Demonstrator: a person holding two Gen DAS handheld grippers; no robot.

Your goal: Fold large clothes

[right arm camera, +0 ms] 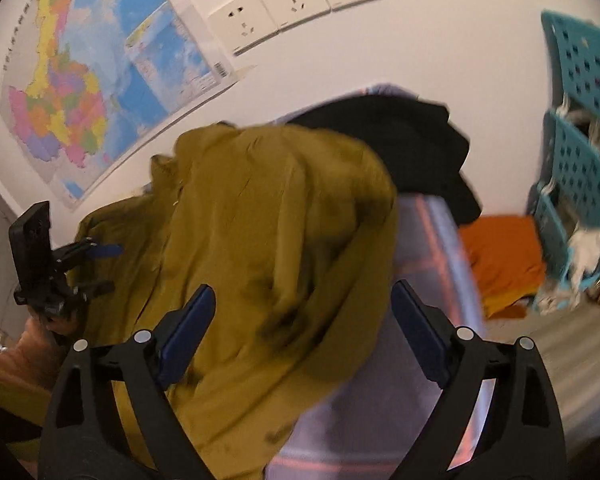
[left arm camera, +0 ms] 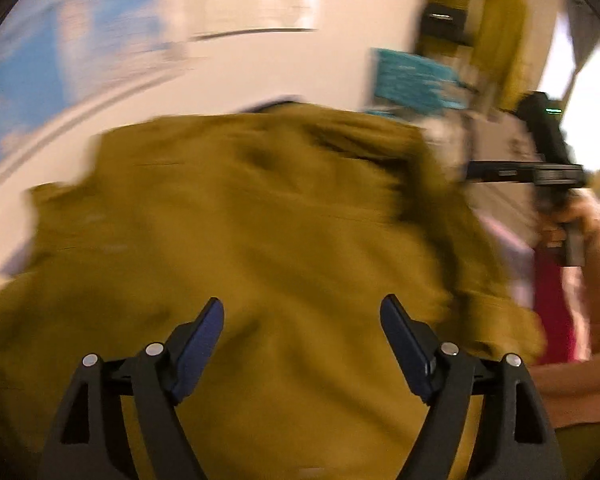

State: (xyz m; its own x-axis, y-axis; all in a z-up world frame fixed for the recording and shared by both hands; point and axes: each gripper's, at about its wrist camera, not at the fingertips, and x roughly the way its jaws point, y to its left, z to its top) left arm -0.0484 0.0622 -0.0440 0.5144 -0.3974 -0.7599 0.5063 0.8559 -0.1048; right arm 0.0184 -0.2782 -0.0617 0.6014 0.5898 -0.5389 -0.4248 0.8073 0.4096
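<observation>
A large olive-yellow garment [left arm camera: 260,220] lies crumpled in a heap and fills most of the blurred left wrist view. My left gripper [left arm camera: 302,308] hovers open just above it, nothing between its blue pads. From the right wrist the same garment [right arm camera: 268,208] drapes over a lavender checked cover [right arm camera: 432,248], one edge hanging toward me. My right gripper [right arm camera: 304,292] is open over that edge, pads clear of the cloth. The left gripper [right arm camera: 108,268] shows at the far left, held in a hand, jaws apart beside the garment.
A black garment [right arm camera: 412,140] lies behind the olive one. An orange cloth [right arm camera: 500,256] sits on the floor near stacked teal baskets [right arm camera: 580,152]. A map [right arm camera: 80,80] and wall sockets [right arm camera: 292,4] are on the white wall. A person's hand [left arm camera: 580,220] holds the other tool.
</observation>
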